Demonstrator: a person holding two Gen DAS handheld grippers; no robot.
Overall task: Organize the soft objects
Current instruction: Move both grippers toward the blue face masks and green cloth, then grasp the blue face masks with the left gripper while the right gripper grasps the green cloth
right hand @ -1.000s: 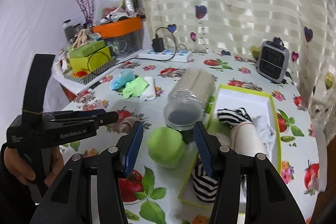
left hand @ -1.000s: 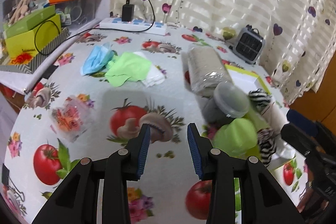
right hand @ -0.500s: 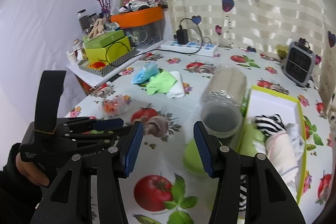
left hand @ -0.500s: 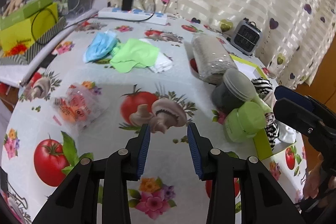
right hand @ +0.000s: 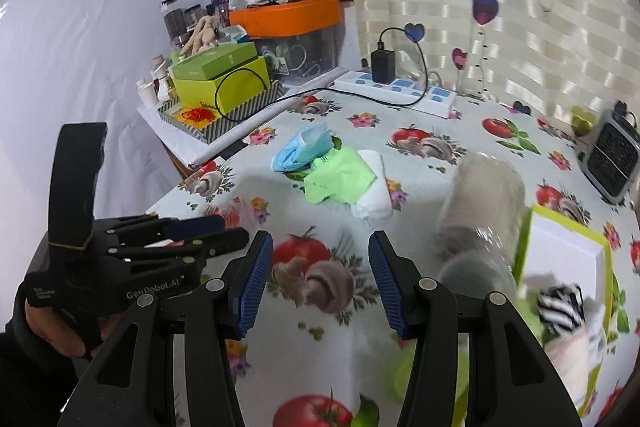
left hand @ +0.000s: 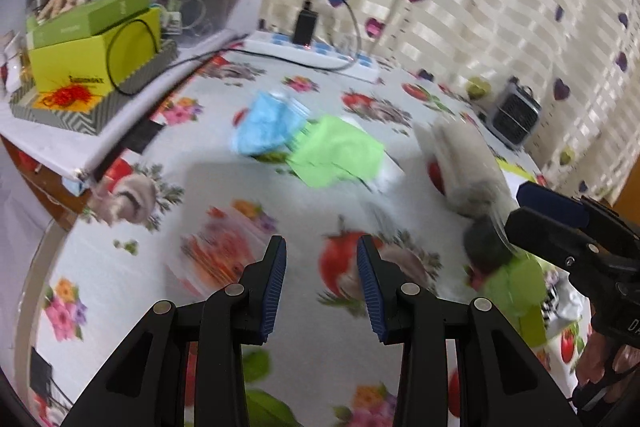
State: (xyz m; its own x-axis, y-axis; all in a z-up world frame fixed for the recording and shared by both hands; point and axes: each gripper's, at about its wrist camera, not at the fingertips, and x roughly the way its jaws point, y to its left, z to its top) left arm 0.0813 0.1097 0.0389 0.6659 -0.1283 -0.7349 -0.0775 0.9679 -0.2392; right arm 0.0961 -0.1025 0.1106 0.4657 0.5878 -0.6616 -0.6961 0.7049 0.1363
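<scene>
Fingers of both grippers spread and empty above the table (right hand: 460,155).

The left gripper (left hand: 321,279) hangs over a blurred orange packet (left hand: 224,255) at the near left; the right gripper (right hand: 320,281) is over bare tablecloth. Going right, the blue cloth (right hand: 302,147), green cloth (right hand: 342,179) and white cloth (right hand: 374,189) lie loose together at mid-table. At the far right, the yellow-green box (right hand: 568,223) holds a striped item (right hand: 560,305). The job looks partly done, the loose pile being left.
</scene>
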